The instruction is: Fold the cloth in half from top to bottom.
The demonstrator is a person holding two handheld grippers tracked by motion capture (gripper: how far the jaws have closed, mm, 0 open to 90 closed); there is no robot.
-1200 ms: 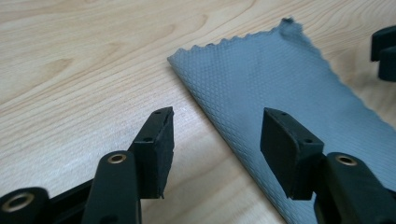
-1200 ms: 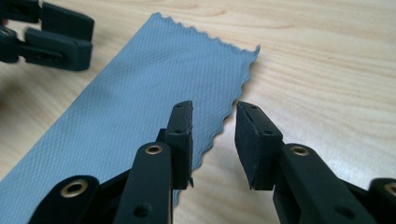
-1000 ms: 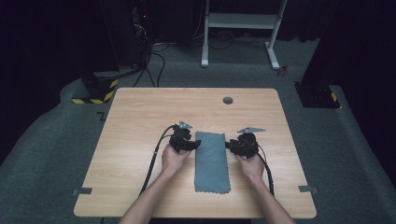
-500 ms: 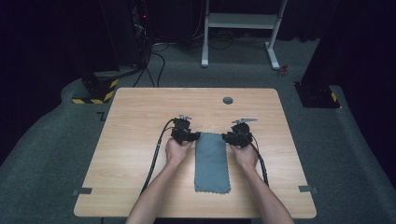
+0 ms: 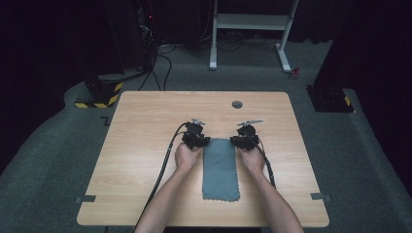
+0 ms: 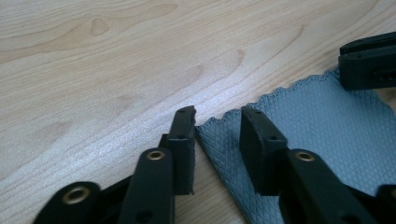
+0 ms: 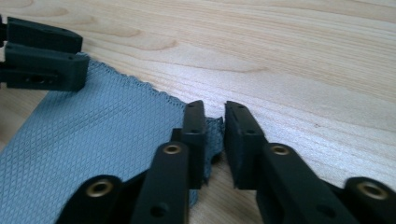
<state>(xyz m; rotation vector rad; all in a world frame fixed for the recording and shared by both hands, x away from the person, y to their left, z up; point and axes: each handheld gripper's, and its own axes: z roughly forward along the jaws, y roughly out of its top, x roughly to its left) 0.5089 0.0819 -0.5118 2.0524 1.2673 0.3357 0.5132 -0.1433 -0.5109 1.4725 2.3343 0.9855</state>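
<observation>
Cloth (image 5: 221,167): flat on counter (image 5: 145,126).
Left hand-held gripper (image 6: 217,123): released, straddling corner.
Right hand-held gripper (image 7: 214,114): nearly clenched on corner.
Risk: uneven grips could skew the lift.

Wooden table (image 5: 145,145), grey carpet (image 5: 58,160), darkness

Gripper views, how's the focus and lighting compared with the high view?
High view: table brightly lit, surroundings dark, slightly soft. Left gripper view: cloth weave crisp, near jaws blurred, sheen on the wood. Right gripper view: cloth weave sharp, jaw bases soft.
</observation>
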